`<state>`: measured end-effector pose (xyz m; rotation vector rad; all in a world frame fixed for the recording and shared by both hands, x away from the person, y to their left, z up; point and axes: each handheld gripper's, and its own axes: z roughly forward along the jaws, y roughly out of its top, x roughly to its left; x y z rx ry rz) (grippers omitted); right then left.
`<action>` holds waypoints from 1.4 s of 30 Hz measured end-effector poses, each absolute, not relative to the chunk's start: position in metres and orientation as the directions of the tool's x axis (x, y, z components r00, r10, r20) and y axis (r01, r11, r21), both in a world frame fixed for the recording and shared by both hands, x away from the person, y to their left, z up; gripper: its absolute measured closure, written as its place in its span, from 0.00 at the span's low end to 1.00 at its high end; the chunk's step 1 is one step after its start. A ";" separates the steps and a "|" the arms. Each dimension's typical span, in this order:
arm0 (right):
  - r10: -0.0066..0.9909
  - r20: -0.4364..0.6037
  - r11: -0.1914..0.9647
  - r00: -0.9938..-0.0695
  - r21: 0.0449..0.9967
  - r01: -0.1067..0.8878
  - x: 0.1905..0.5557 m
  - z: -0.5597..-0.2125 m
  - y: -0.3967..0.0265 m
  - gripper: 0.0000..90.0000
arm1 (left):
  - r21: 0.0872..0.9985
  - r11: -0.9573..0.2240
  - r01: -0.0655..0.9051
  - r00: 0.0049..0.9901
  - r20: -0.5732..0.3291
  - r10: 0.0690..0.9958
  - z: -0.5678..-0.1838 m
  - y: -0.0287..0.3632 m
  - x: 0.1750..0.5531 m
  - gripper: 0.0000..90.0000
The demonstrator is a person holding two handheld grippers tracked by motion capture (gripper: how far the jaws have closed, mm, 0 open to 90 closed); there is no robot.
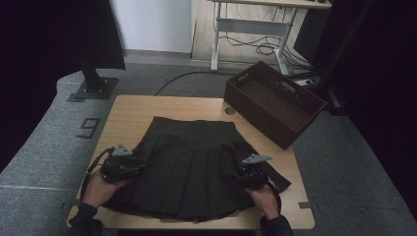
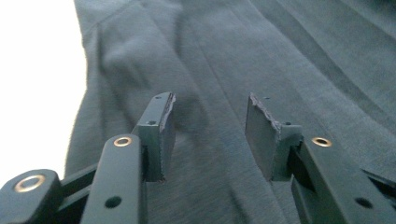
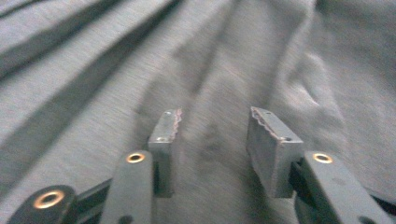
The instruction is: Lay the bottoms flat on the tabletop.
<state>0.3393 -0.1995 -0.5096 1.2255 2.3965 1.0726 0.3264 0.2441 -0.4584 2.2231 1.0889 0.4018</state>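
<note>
My hands come in at the near table edge, each with a gripper over the dark pleated skirt (image 1: 189,164) spread flat on the wooden table (image 1: 133,110): my left gripper (image 1: 129,164) sits on the skirt's left side, jaws parted with only a gap over the cloth (image 2: 210,135), nothing pinched; my right gripper (image 1: 246,173) sits on the skirt's right side, jaws also apart above rumpled fabric (image 3: 212,135), gripping nothing. Skirt's hem is toward me, waistband away. Farther off, a brown basket (image 1: 236,96) sits at the table's far right corner, well apart from the skirt.
</note>
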 end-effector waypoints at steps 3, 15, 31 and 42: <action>0.759 0.117 0.385 -0.640 0.712 0.587 0.339 -0.506 -0.192 0.64 | 0.616 -0.481 0.624 0.577 0.051 0.815 -0.470 0.239 0.333 0.63; 0.778 0.133 0.377 -0.613 0.682 0.627 0.344 -0.522 -0.199 0.63 | 0.568 -0.441 0.695 0.455 0.128 0.881 -0.503 0.268 0.356 0.89; 0.773 0.140 0.378 -0.619 0.682 0.626 0.343 -0.520 -0.196 0.63 | 0.561 -0.442 0.700 0.515 0.032 0.856 -0.507 0.261 0.343 0.92; 0.772 0.146 0.376 -0.619 0.680 0.630 0.342 -0.519 -0.198 0.59 | 0.653 -0.394 0.647 0.574 -0.077 0.815 -0.491 0.257 0.339 0.55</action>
